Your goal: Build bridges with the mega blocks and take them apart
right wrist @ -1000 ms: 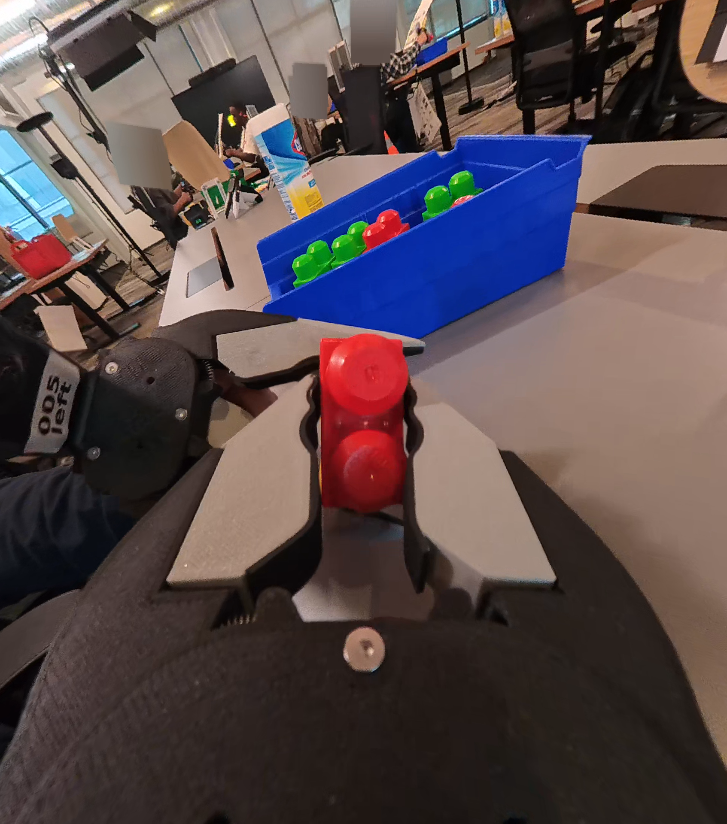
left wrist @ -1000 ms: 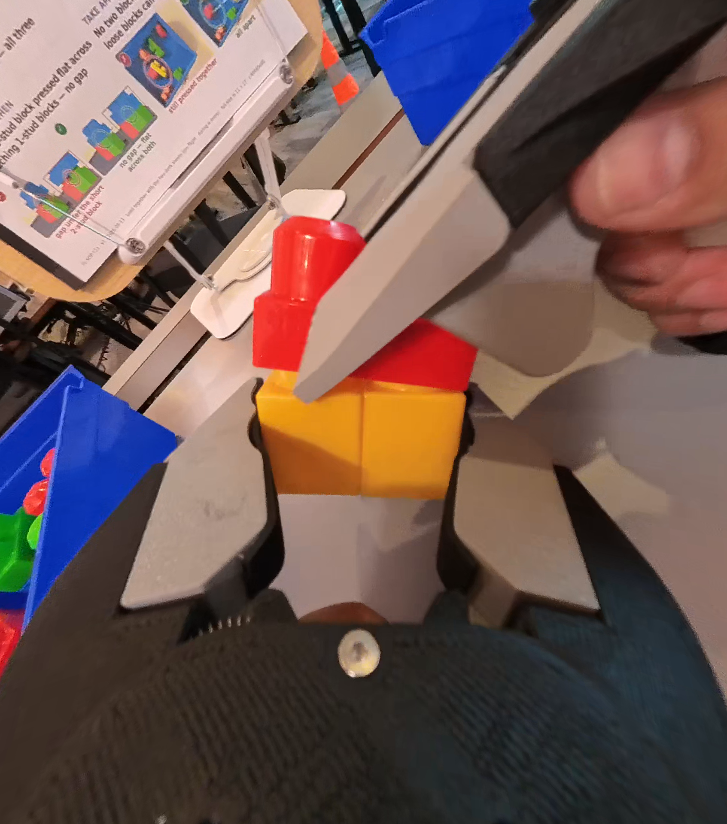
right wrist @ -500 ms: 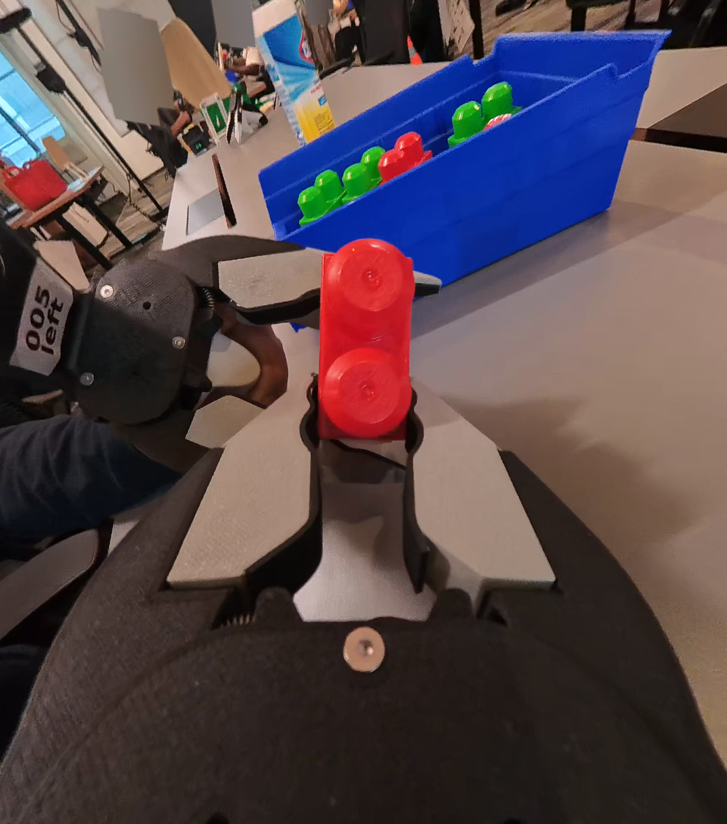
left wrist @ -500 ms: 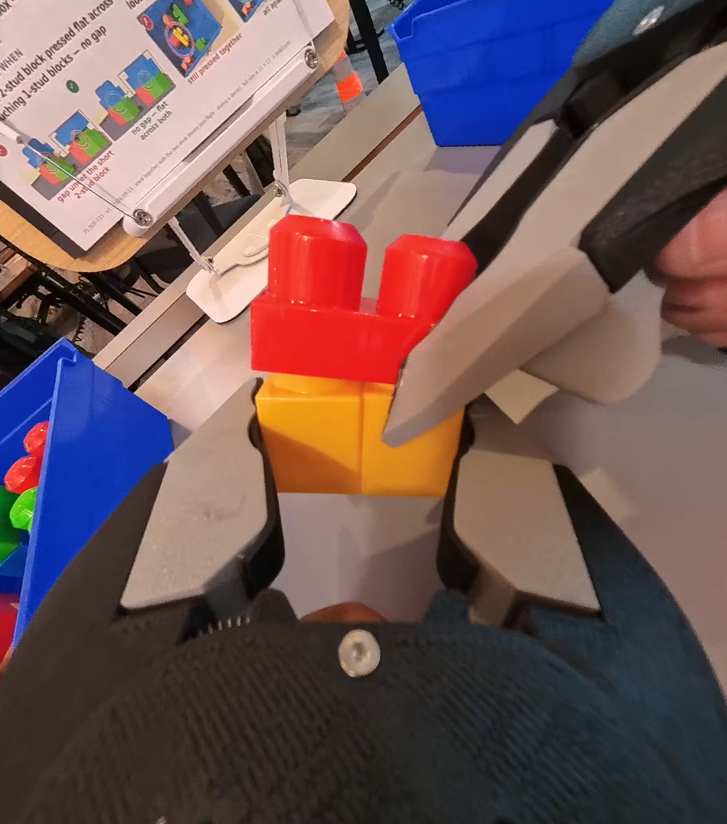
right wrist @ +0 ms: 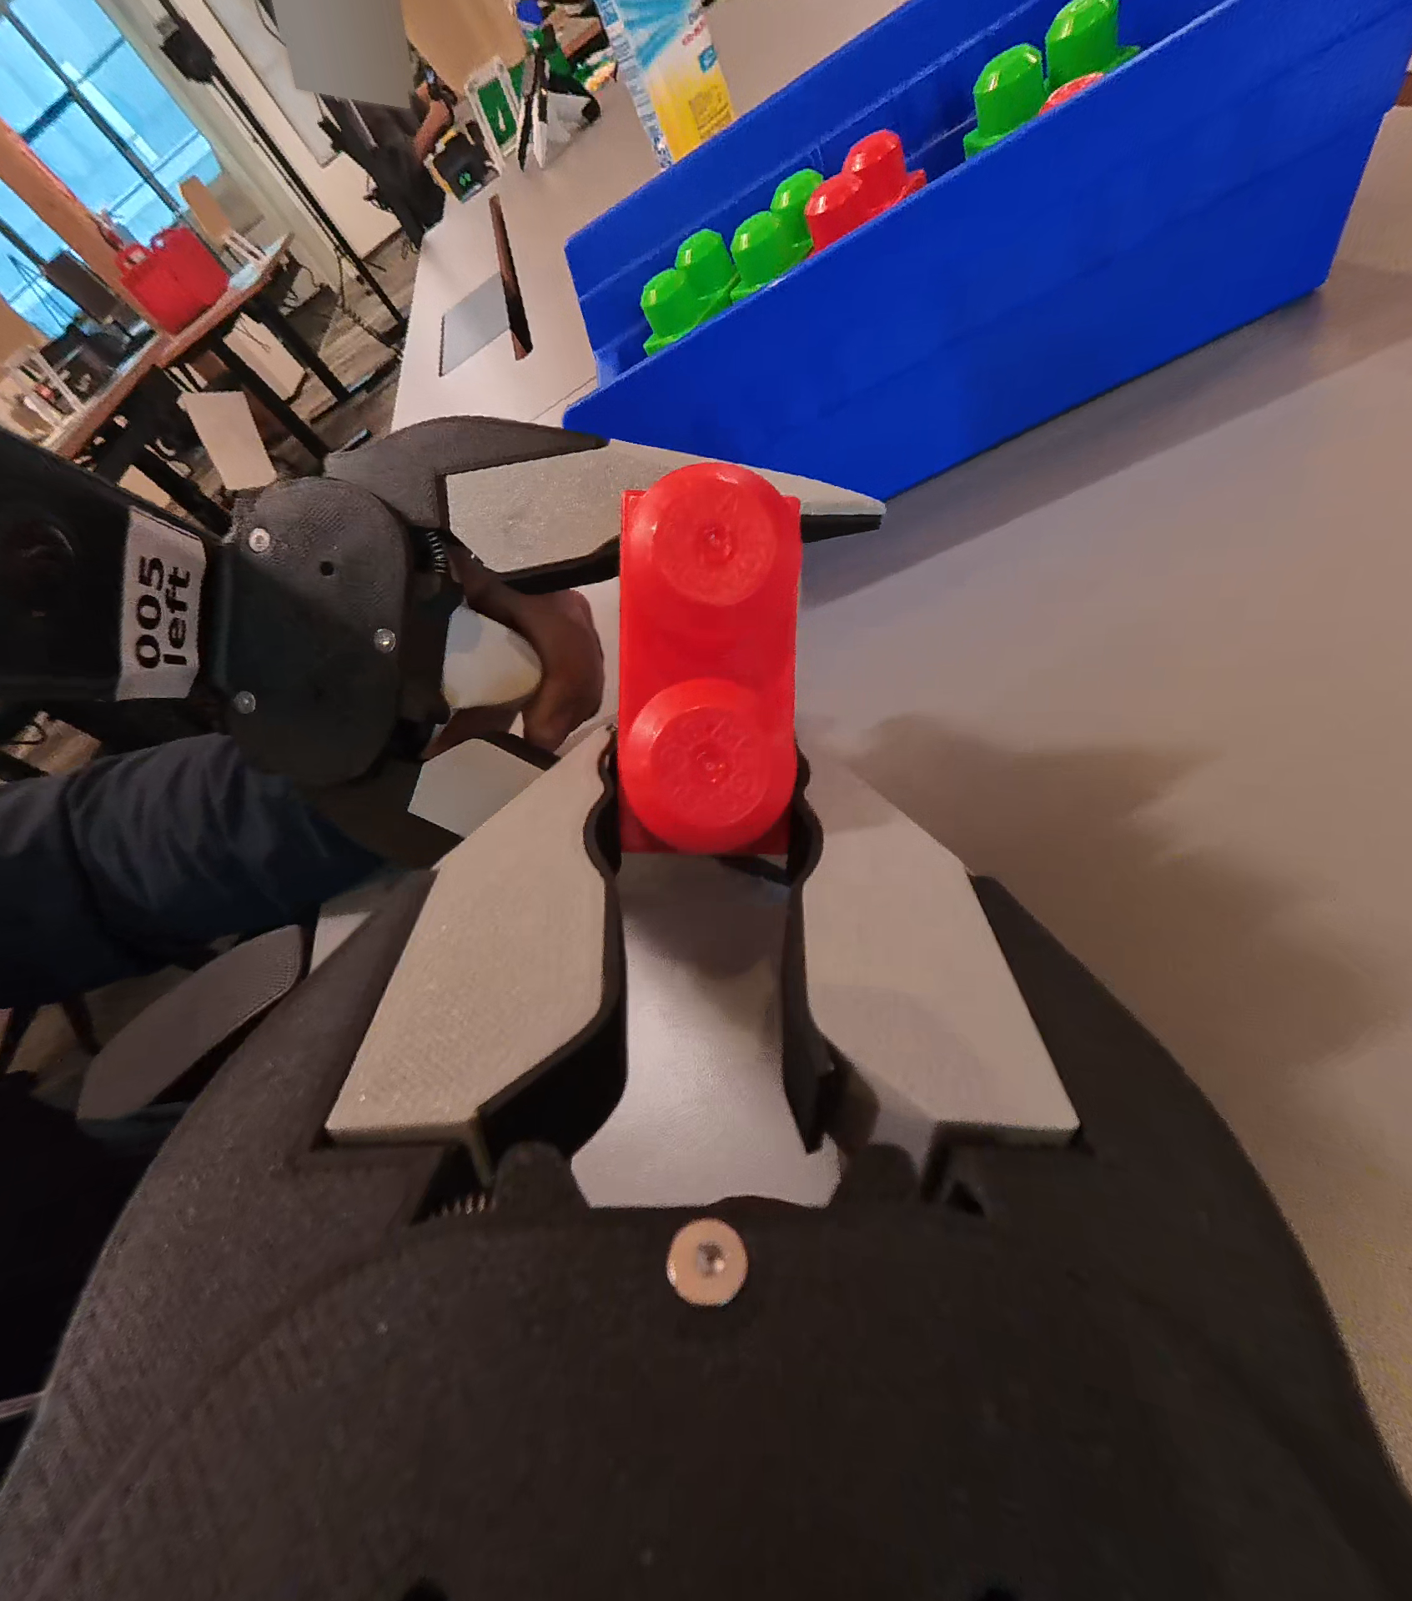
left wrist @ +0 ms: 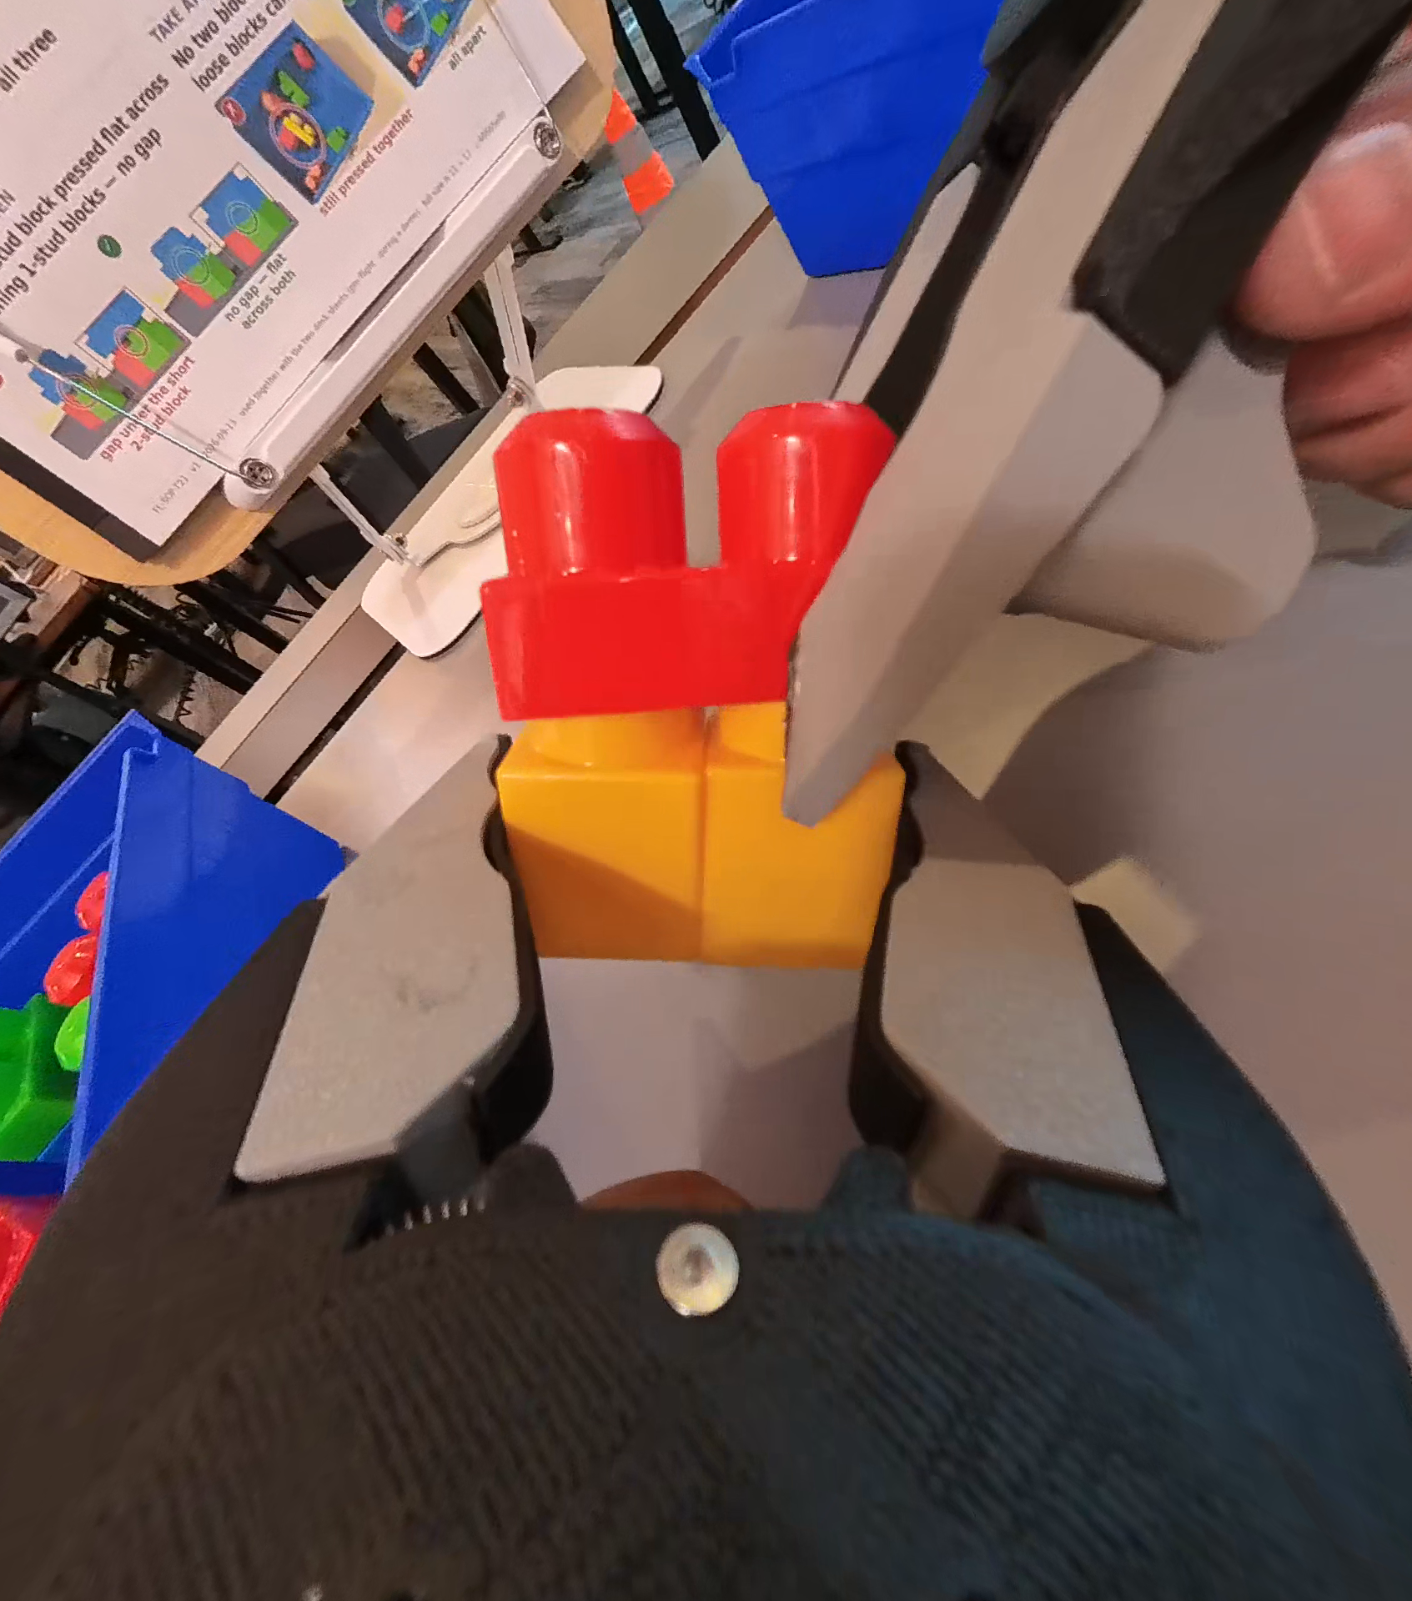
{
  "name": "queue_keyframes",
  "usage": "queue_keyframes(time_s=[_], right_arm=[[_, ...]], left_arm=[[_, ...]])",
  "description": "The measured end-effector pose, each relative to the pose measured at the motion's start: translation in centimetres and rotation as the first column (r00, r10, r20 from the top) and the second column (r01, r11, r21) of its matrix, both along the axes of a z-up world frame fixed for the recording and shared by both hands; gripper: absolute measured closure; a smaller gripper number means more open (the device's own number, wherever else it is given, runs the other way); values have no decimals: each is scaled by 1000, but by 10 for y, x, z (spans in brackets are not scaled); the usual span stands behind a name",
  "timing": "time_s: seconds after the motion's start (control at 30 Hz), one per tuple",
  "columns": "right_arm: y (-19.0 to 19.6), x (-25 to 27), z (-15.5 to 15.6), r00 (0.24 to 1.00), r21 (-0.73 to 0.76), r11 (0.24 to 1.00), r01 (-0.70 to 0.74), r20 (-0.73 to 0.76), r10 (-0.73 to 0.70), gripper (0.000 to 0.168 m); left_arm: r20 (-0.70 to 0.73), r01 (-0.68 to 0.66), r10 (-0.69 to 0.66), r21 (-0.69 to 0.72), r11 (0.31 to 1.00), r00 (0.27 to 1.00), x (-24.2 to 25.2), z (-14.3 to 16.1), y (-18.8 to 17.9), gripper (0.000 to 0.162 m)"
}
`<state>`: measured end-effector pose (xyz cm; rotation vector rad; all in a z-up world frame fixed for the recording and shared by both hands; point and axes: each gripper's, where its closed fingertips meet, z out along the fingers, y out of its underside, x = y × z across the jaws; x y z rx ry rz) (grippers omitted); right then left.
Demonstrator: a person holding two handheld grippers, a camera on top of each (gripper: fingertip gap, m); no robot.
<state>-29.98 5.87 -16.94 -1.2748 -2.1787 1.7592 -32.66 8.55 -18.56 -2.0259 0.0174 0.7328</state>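
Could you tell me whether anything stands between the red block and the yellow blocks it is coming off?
Nothing visible does. The right gripper clamps the red block, tilted up off the yellow blocks held by the left gripper.

Red two-stud block (left wrist: 641, 641), two yellow blocks (left wrist: 698, 858), blue bin (right wrist: 1031, 286) with green blocks (right wrist: 719, 277), grey table (right wrist: 1161, 693)

Each wrist view looks closely along its own gripper, from opposite sides, at the shared red block (left wrist: 641, 641).
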Motion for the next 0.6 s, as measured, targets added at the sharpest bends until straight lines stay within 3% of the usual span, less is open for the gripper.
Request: queue_keyframes(time_s=[0.37,0.6], right_arm=[[19,-8,22,993,-87,992,89,-72,-95,135],[31,-10,39,960,-14,984,175,-219,-174,135]], left_arm=[[47,-26,25,24,999,999,-6,-2,-2,76],[31,-34,34,13,999,999,-7,-5,-1,76]])
